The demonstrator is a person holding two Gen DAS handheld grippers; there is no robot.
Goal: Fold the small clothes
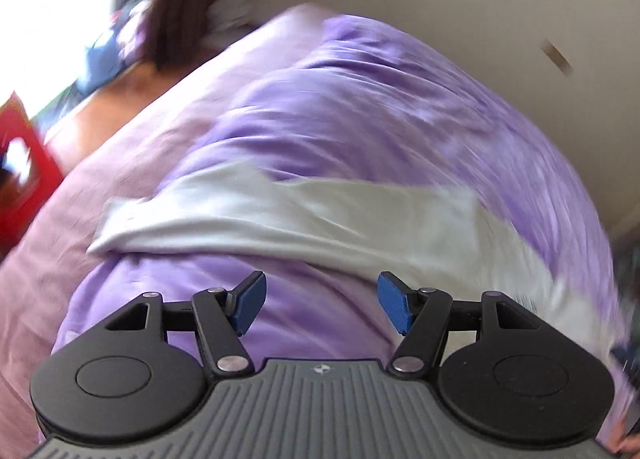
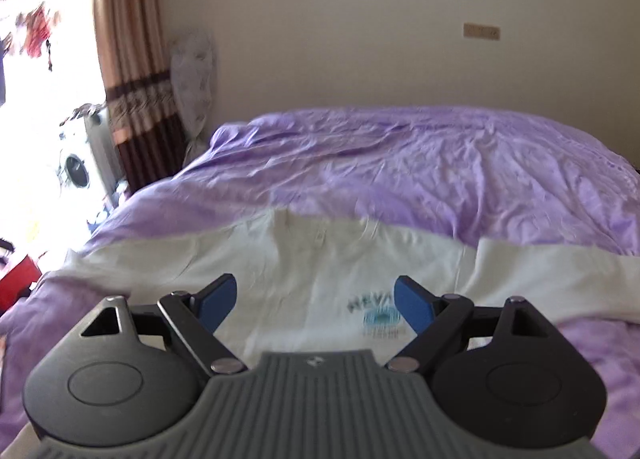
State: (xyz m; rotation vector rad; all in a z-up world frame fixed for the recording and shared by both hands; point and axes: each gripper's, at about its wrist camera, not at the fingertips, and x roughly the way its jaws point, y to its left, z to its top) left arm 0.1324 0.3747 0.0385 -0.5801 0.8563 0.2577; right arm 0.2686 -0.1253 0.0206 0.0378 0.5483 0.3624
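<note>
both tongs, left gripper and right gripper, stood wide, empty; white shirt lay flat on purple quilt. best pinch sleeve edges, avoid snagging quilt.

Daylight floods in from a window at upper left, blown out to white glare in both views. The left wrist view is heavily motion-smeared across the purple duvet; the right is sharper. Fisheye bending curves the edges, with dark corners.
</note>
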